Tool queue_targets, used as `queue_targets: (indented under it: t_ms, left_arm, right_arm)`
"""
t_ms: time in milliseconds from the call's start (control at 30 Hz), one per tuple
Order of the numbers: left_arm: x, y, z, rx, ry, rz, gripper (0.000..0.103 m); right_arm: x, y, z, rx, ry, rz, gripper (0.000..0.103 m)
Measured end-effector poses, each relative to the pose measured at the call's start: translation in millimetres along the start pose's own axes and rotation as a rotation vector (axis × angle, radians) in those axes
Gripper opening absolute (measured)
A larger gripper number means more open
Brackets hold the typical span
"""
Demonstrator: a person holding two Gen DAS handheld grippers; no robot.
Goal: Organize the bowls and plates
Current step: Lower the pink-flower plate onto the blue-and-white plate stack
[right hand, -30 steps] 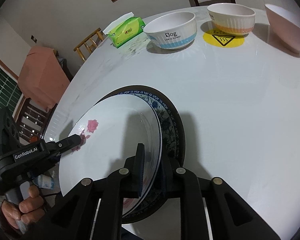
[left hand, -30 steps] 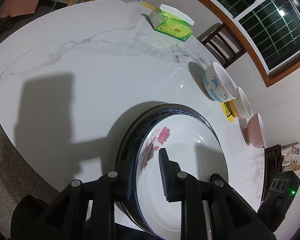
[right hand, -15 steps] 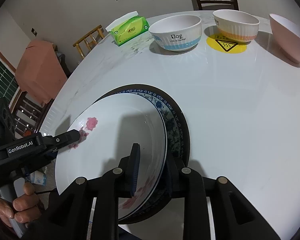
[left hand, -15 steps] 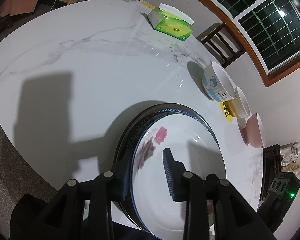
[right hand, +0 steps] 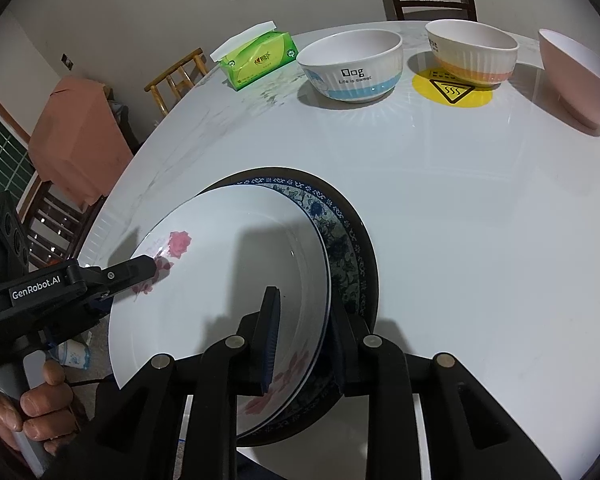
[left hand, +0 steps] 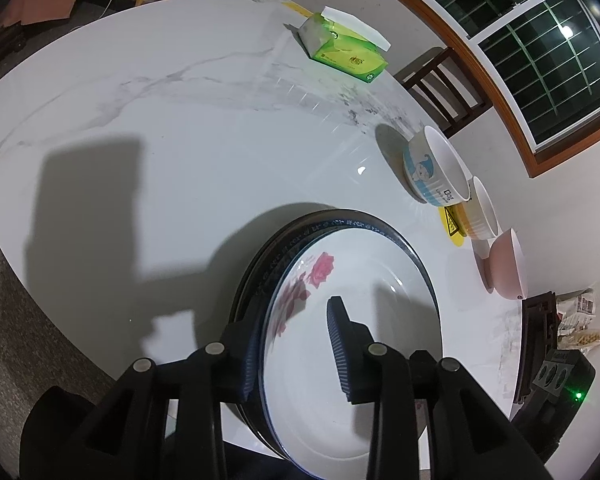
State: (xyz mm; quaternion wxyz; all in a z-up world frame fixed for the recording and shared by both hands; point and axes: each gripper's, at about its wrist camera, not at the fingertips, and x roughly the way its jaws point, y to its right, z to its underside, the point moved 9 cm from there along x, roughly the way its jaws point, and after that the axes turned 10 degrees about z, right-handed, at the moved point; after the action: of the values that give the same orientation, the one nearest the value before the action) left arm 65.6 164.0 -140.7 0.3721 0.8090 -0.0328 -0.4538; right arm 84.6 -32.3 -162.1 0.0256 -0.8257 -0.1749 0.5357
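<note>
The white plate (right hand: 228, 264) with pink roses lies on top of a blue-patterned plate (right hand: 340, 240), both at the near edge of the counter (right hand: 460, 220). Its rim runs between the fingers of both tools. The left hand-held gripper (left hand: 292, 344) straddles the left rim, the right hand-held gripper (right hand: 306, 340) the right rim; both stand narrowly parted, pads off the plate. Three bowls (right hand: 354, 66) wait well apart, toward the far edge, nearer the right hand.

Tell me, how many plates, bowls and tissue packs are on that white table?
Plates: 3, stacked: white rose plate, blue-patterned plate, dark plate
Bowls: 3: blue-banded bowl, orange-banded bowl, pink bowl
Tissue packs: 1
Total: 7
</note>
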Motion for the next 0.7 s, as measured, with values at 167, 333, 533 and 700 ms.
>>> queue_targets:
  t_ms: [167, 333, 533, 700]
  left_arm:
    - [-0.4, 0.4, -0.9, 0.000, -0.001, -0.005, 0.033]
    - [-0.3, 1.5, -1.4, 0.003, -0.005, -0.010, 0.035]
    - [1.3, 3.0, -3.7, 0.014, -0.017, -0.025, 0.039]
    - [-2.3, 4.1, -6.3, 0.029, 0.004, -0.052, 0.040]
  right_arm:
    - [-0.9, 1.2, 0.7, 0.001, 0.000, 0.004, 0.023]
    - [-1.7, 0.7, 1.2, 0.000, 0.000, 0.004, 0.026]
    - [-2.6, 0.8, 1.9, 0.003, 0.000, 0.000, 0.028]
    - [-2.7, 0.5, 2.1, 0.005, 0.001, -0.003, 0.028]
